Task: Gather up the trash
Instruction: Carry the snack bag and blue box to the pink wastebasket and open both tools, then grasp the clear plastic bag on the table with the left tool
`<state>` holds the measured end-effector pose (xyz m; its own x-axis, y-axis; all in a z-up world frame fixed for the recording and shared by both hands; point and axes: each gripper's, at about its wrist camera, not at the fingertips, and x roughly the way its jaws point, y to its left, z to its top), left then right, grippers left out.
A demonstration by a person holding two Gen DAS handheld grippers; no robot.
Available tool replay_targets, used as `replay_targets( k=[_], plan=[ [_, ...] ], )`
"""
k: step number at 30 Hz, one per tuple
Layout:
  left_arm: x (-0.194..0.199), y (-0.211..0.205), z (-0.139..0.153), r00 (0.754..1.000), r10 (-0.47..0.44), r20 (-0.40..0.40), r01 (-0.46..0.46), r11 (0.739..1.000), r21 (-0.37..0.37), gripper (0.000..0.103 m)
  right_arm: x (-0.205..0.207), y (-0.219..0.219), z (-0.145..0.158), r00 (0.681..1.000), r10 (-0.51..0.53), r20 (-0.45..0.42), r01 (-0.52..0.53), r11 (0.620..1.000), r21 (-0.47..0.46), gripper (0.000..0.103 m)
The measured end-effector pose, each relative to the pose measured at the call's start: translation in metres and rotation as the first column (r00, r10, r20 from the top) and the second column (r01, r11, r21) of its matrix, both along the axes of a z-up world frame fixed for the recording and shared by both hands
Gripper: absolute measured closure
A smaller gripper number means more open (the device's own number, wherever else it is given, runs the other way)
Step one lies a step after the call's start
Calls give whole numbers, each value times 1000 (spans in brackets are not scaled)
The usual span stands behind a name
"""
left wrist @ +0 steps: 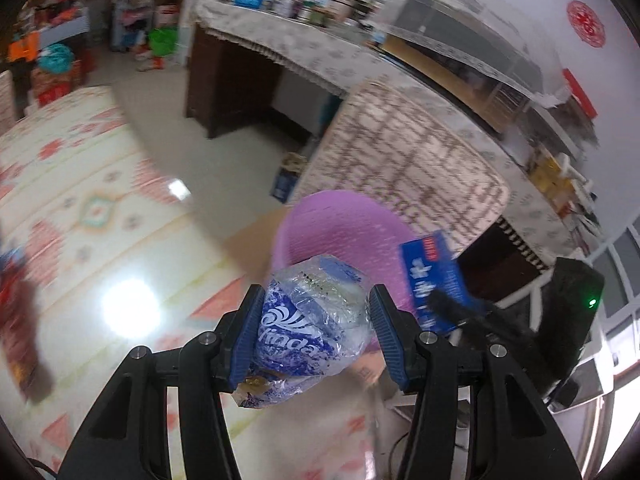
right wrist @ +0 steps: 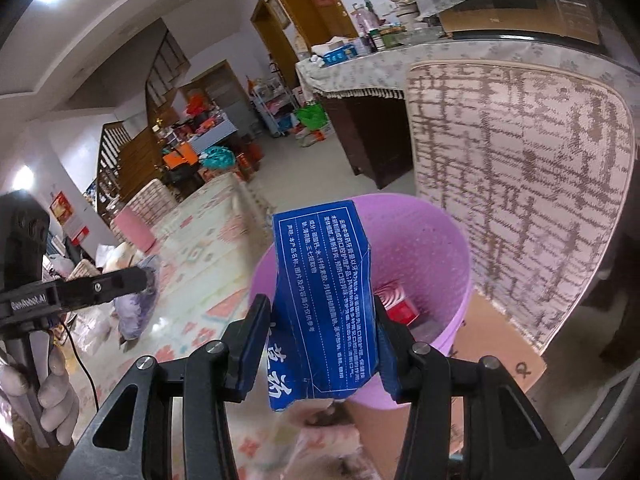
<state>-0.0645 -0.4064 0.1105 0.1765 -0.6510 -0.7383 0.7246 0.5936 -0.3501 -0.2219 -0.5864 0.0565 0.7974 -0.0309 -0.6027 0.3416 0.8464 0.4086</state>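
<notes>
My left gripper (left wrist: 316, 320) is shut on a crumpled blue-and-clear plastic tissue wrapper (left wrist: 308, 320) and holds it just short of the purple trash bin (left wrist: 340, 220). My right gripper (right wrist: 320, 336) is shut on a flattened blue cardboard box (right wrist: 326, 292) with white print, held over the near rim of the purple trash bin (right wrist: 432, 240). The blue box also shows in the left wrist view (left wrist: 436, 276), at the bin's right side. A red box (right wrist: 400, 304) lies inside the bin. The left gripper with its wrapper shows at the left of the right wrist view (right wrist: 140, 280).
The bin stands on a brown cardboard sheet (right wrist: 492, 344) by a patterned floor mat (left wrist: 80, 200). A beige upright mattress (right wrist: 520, 184) leans behind the bin. A dark cabinet with a cluttered cloth-covered top (left wrist: 256, 48) stands further back. Household clutter sits by the staircase (right wrist: 132, 148).
</notes>
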Motion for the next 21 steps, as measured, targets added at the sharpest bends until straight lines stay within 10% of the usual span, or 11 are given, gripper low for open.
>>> replay_targets(
  k=[4, 8, 21],
  plan=[
    [3, -35, 8, 998, -34, 43, 34, 999, -5, 48, 11, -20, -3, 1000, -29, -10, 28, 1000, -6, 49],
    [1, -49, 13, 995, -49, 82, 50, 999, -18, 20, 16, -32, -8, 998, -57, -18, 57, 998, 11, 41],
    [-22, 17, -5, 992, 22, 122, -33, 996, 83, 20, 7, -4, -8, 1000, -27, -8, 28, 999, 45, 32]
  ],
)
